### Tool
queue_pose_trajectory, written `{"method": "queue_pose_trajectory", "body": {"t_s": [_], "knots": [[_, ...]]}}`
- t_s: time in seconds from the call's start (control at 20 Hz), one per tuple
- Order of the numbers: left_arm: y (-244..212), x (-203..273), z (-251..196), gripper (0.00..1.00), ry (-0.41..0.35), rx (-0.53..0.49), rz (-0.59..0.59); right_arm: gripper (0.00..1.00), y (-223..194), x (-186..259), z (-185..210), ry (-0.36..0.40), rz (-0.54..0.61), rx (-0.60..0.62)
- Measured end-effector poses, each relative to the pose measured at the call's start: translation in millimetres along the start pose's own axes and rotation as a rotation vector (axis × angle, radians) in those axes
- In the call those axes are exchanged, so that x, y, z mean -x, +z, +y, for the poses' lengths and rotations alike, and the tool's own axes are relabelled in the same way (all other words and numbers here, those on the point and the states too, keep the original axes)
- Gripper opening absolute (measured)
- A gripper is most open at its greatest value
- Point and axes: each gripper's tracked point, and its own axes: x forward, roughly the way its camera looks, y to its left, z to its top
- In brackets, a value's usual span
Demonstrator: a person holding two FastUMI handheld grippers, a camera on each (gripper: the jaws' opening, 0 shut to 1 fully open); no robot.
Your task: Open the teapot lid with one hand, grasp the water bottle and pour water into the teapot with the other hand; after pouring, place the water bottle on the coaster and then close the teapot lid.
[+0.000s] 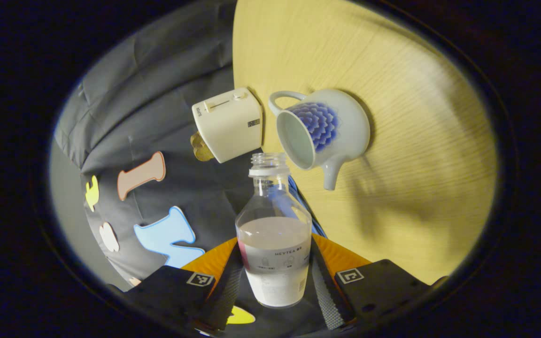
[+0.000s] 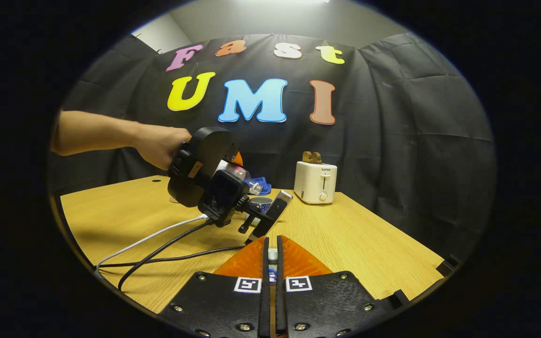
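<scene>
Left gripper [image 1: 275, 281] holds water bottle [image 1: 274, 234] between both fingers, bottle tipped, uncapped mouth just beside open teapot [image 1: 322, 131] on wooden table [image 1: 416, 164]. Toaster [image 1: 228, 123] close beside teapot. Right gripper [image 2: 270, 263] fingers nearly together, pinching small lid knob [image 2: 273, 256], raised above table

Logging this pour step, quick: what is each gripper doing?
Left gripper: closed on the water bottle.
Right gripper: closed on something small, likely the lid knob.
</scene>
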Motion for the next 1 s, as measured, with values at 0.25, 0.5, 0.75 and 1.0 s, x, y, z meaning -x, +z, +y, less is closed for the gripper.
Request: {"method": "queue_pose_trajectory", "body": {"t_s": [0.25,0.5,0.75,1.0], "knots": [[-11.2,1.0,-8.5,0.87,0.008,0.251,-0.042,0.05,17.0,-1.0,-5.1,-0.025,-0.053,0.001],[-41.0,14.4,-16.9,0.87,0.075,0.663,-0.071,0.05,23.5,-10.2,0.7,-0.005,-0.06,-0.05],[-62.9,13.3,-21.6,0.87,0.116,1.037,-0.062,0.05,34.1,-34.6,20.1,0.046,-0.066,-0.068],[-74.3,-4.5,-25.7,0.87,0.21,1.433,-0.072,0.05,29.6,-59.2,45.9,0.109,-0.027,-0.132]]}}
